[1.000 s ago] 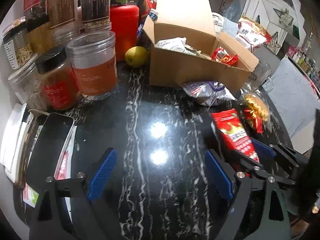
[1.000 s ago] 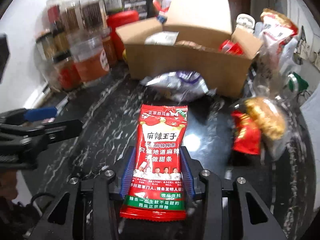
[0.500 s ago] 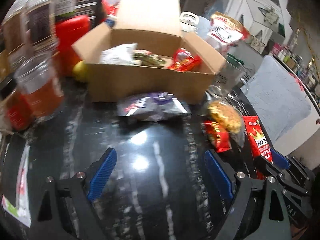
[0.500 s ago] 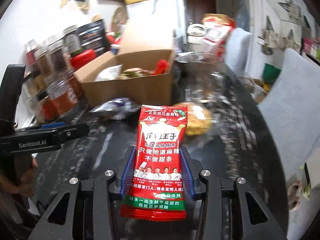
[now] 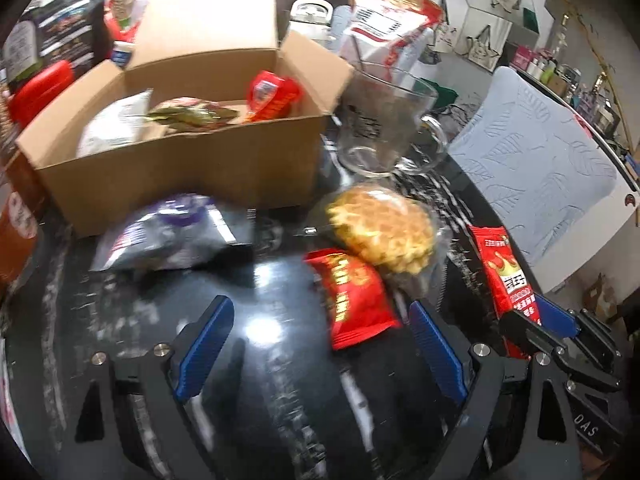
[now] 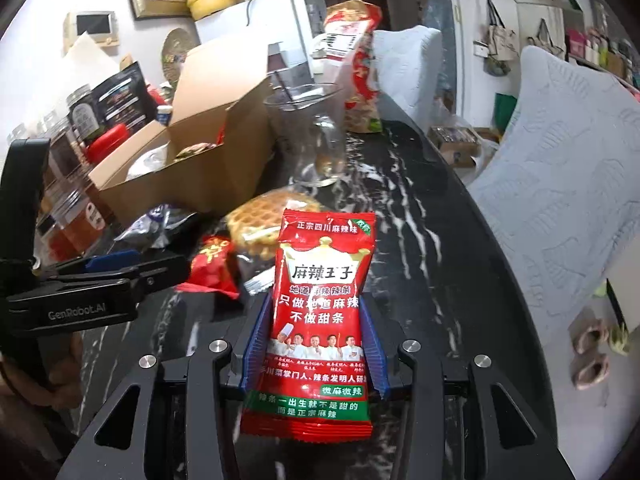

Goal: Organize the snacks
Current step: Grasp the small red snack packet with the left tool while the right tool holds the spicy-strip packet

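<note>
My right gripper [image 6: 312,344] is shut on a red spicy-strip snack packet [image 6: 320,304], held above the black marble table; packet and gripper also show at the right of the left wrist view [image 5: 508,280]. My left gripper [image 5: 320,344] is open and empty, low over the table. Just ahead of it lie a small red packet [image 5: 352,300], a bagged waffle [image 5: 384,232] and a silver-purple packet [image 5: 168,236]. Behind them stands an open cardboard box [image 5: 180,168] with several snacks inside. The left gripper shows at the left of the right wrist view [image 6: 120,268].
A glass mug [image 5: 384,128] stands right of the box, with a tall red-and-white snack bag [image 5: 384,24] behind it. Jars and a red container [image 5: 36,88] line the left side. A pale blue cushioned chair [image 5: 536,168] stands past the table's right edge.
Both grippers have swung right along the table. The jars have slid out of the left view; the small red packet and the waffle now lie before the left gripper. The right keeps its packet.
</note>
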